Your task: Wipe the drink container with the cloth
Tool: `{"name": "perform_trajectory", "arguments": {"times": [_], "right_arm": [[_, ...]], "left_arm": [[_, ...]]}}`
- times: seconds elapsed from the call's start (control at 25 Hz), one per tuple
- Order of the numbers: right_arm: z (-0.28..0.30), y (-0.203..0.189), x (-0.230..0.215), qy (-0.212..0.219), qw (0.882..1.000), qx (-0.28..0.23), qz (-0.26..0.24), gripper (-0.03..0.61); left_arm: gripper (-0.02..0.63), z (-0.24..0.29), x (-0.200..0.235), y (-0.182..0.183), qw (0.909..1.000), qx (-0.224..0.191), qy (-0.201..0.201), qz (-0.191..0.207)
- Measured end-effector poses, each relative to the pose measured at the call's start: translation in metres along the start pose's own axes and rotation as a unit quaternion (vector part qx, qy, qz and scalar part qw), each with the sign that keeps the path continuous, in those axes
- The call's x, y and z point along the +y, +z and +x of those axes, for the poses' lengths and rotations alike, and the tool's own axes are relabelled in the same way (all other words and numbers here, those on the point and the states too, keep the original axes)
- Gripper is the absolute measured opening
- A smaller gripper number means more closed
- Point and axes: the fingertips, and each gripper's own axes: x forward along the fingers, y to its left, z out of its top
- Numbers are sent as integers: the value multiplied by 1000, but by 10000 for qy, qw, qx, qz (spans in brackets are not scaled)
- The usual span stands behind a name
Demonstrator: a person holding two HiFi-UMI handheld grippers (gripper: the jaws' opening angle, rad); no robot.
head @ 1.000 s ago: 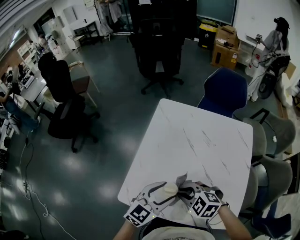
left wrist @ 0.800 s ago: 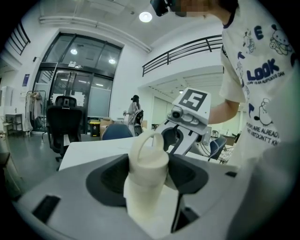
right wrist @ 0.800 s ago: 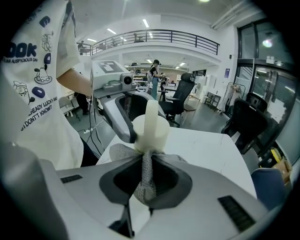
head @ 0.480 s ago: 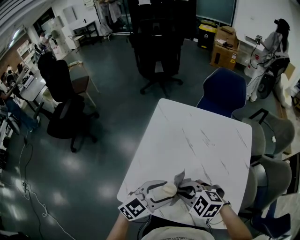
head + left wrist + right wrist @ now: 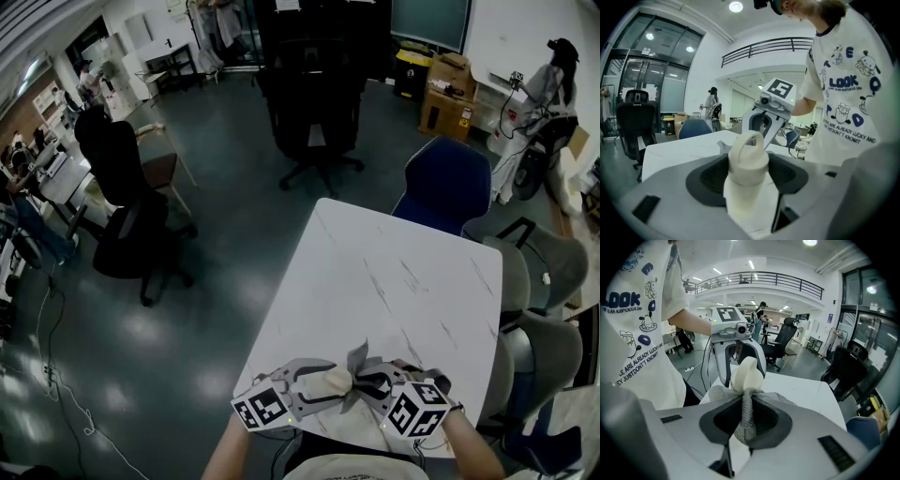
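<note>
A cream drink container (image 5: 746, 176) with a loop-handled lid is held above the near edge of the white table (image 5: 403, 281), and my left gripper (image 5: 749, 190) is shut on its body. In the head view the drink container (image 5: 335, 379) lies between the two grippers. A grey cloth (image 5: 744, 416) is pinched in my right gripper (image 5: 743, 427), which is shut on it and presses the cloth against the drink container (image 5: 747, 375) at its lid end. The cloth (image 5: 357, 361) sticks up in a small peak beside the right gripper (image 5: 367, 385). My left gripper (image 5: 314, 394) faces the right one.
A blue chair (image 5: 448, 185) stands at the table's far end and grey chairs (image 5: 544, 272) along its right side. Black office chairs (image 5: 314, 103) stand on the dark floor beyond and to the left. A person (image 5: 551, 80) stands at the far right by boxes.
My left gripper has drifted slightly left and toward me with the container. The right gripper and the cloth stay almost where they were.
</note>
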Motion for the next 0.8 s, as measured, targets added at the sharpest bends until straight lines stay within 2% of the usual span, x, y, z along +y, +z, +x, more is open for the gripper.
{"name": "perform_trajectory", "arguments": {"times": [0.56, 0.8], "right_arm": [[0, 2, 0, 151, 9997, 76, -179, 57], [7, -5, -1, 161, 9997, 116, -169, 57]], "left_arm": [[272, -2, -4, 1, 9977, 75, -625, 263], [272, 0, -4, -2, 9970, 58, -716, 298]]}}
